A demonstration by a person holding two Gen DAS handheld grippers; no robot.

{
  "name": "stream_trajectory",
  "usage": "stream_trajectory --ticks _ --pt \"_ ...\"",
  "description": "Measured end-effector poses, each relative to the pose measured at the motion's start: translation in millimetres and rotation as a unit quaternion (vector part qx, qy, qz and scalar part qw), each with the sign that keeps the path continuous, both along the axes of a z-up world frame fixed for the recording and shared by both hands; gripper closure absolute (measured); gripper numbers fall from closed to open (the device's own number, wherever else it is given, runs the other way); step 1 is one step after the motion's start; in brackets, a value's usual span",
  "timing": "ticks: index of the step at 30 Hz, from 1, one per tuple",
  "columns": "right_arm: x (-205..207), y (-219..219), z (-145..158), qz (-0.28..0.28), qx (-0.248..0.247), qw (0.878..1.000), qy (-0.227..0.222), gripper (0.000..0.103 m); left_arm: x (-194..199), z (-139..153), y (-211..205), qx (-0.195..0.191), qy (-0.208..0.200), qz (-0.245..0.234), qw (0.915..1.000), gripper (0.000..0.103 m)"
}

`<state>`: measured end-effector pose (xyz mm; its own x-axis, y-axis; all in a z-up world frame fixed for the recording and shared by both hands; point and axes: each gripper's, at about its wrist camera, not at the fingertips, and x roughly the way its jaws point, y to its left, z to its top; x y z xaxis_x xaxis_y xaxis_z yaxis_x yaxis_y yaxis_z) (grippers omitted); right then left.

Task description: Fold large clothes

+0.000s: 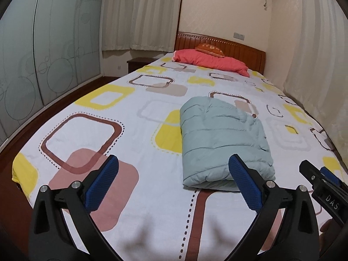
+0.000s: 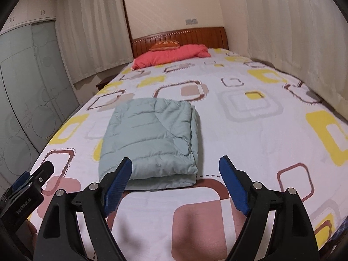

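Note:
A pale green quilted jacket (image 1: 221, 139) (image 2: 150, 139) lies folded into a thick rectangular bundle on the patterned bed sheet (image 1: 134, 134) (image 2: 250, 130). My left gripper (image 1: 174, 163) hangs open above the sheet, nearer than the bundle and to its left, with nothing between its blue pads (image 1: 102, 182). My right gripper (image 2: 176, 163) is also open and empty, held above the bundle's near right corner; its left pad (image 2: 118, 182) overlaps the jacket in the picture. Each gripper shows at the edge of the other's view: the right gripper (image 1: 322, 180), the left gripper (image 2: 32, 180).
A red pillow or quilt (image 1: 213, 62) and a small orange cushion (image 1: 209, 49) lie at the wooden headboard (image 2: 180, 35). Curtains (image 1: 139, 15) hang behind and along the right side. Glass wardrobe doors (image 1: 43, 54) line the left, past a strip of dark floor.

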<state>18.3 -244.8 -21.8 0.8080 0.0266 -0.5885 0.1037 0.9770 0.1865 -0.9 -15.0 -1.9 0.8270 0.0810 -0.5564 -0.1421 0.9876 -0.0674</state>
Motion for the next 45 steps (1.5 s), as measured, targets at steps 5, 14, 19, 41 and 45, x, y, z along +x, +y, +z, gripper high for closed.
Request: stream_trajectory --ticks 5,14,19,41,45 --pt "-6.9 6.9 7.6 0.002 -0.005 1.000 -0.011 0.022 -3.5 5.3 -0.1 -0.004 -0.005 -0.006 1.0000 0.002" --pt "-8.4 9.6 9.1 0.002 -0.008 1.000 -0.013 0.022 -5.6 5.5 -1.4 -0.003 -0.003 -0.009 1.0000 0.002" --pt "-7.8 9.1 10.0 0.004 -0.006 1.000 -0.014 0.022 -6.0 5.1 -4.3 0.000 -0.003 -0.010 0.9999 0.002" --pt "-7.3 10.9 7.6 0.005 -0.005 1.000 -0.015 0.022 -4.6 -0.2 -8.1 -0.003 0.002 -0.016 0.9999 0.002" --pt "-7.2 11.6 7.2 0.005 -0.005 1.000 -0.013 0.022 -3.3 -3.1 -8.1 -0.003 0.005 -0.017 0.9998 0.002"
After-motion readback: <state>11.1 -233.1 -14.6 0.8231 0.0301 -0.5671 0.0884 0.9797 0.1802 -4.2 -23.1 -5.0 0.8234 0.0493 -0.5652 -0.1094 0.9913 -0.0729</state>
